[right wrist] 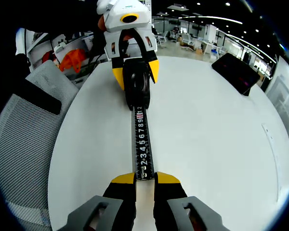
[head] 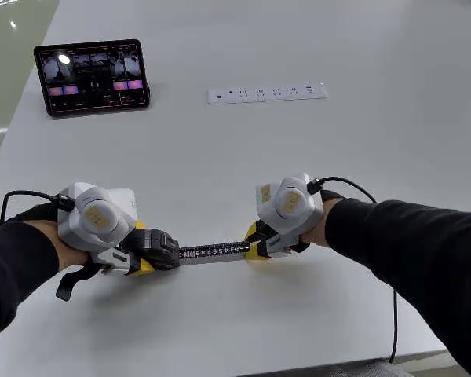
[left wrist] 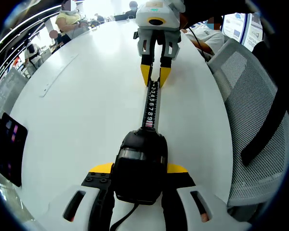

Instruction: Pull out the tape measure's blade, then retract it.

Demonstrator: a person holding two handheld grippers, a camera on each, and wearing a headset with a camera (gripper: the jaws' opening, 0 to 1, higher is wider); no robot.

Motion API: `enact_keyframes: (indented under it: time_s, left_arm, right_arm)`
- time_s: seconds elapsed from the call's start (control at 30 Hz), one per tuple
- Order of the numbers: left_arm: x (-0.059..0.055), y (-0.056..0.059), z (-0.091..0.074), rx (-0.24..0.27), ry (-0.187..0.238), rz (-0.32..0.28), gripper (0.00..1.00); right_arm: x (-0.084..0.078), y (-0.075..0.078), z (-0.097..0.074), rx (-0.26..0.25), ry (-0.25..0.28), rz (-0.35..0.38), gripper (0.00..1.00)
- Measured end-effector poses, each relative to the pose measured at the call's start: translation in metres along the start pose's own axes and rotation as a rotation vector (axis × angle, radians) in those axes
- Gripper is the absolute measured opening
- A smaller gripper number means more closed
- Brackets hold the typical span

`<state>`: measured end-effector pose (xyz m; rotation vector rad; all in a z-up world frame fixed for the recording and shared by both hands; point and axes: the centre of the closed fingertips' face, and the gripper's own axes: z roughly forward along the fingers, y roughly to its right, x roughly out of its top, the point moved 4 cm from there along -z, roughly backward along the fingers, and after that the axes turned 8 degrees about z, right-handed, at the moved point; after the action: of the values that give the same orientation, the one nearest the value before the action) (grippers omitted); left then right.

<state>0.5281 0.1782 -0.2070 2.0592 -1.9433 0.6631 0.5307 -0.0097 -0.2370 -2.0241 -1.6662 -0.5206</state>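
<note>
A black tape measure case (head: 158,247) lies on the white table, and my left gripper (head: 144,255) is shut on it. In the left gripper view the case (left wrist: 140,166) sits between the yellow-tipped jaws of the left gripper (left wrist: 139,171). A short length of blade (head: 213,252) with printed numbers runs from the case to my right gripper (head: 256,250). The right gripper (right wrist: 144,179) is shut on the blade's end, and the blade (right wrist: 142,144) stretches flat on the table toward the case (right wrist: 136,86).
A dark tablet (head: 92,75) stands at the far left of the table (head: 298,157), and a white power strip (head: 267,93) lies at the back centre. A grey mesh chair (left wrist: 253,120) stands at the table's near edge, close behind both grippers.
</note>
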Motion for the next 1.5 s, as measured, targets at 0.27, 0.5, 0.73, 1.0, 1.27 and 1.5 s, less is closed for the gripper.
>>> enact_keyframes:
  time_s: [0.27, 0.5, 0.73, 1.0, 1.27, 1.5]
  left_arm:
    - [0.0, 0.001, 0.0, 0.0, -0.002, 0.0, 0.32]
    - [0.0, 0.001, 0.0, 0.0, 0.0, -0.001, 0.32]
    - [0.001, 0.002, -0.001, 0.001, -0.001, -0.001, 0.32]
    - [0.0, 0.002, 0.0, 0.0, -0.002, 0.0, 0.32]
    - [0.0, 0.001, 0.0, 0.0, -0.002, 0.001, 0.32]
    - [0.0, 0.001, 0.0, 0.0, -0.002, 0.0, 0.32]
  right_arm:
    - [-0.005, -0.001, -0.005, -0.005, -0.004, 0.006, 0.09]
    - [-0.009, 0.0, -0.007, -0.007, -0.006, 0.016, 0.09]
    - [-0.011, 0.001, -0.01, -0.01, -0.011, 0.017, 0.09]
    - [-0.018, 0.002, -0.014, -0.014, -0.008, 0.03, 0.09]
    - [-0.021, 0.003, -0.018, -0.015, -0.014, 0.029, 0.09]
    - [-0.027, 0.004, -0.021, -0.017, -0.009, 0.049, 0.09]
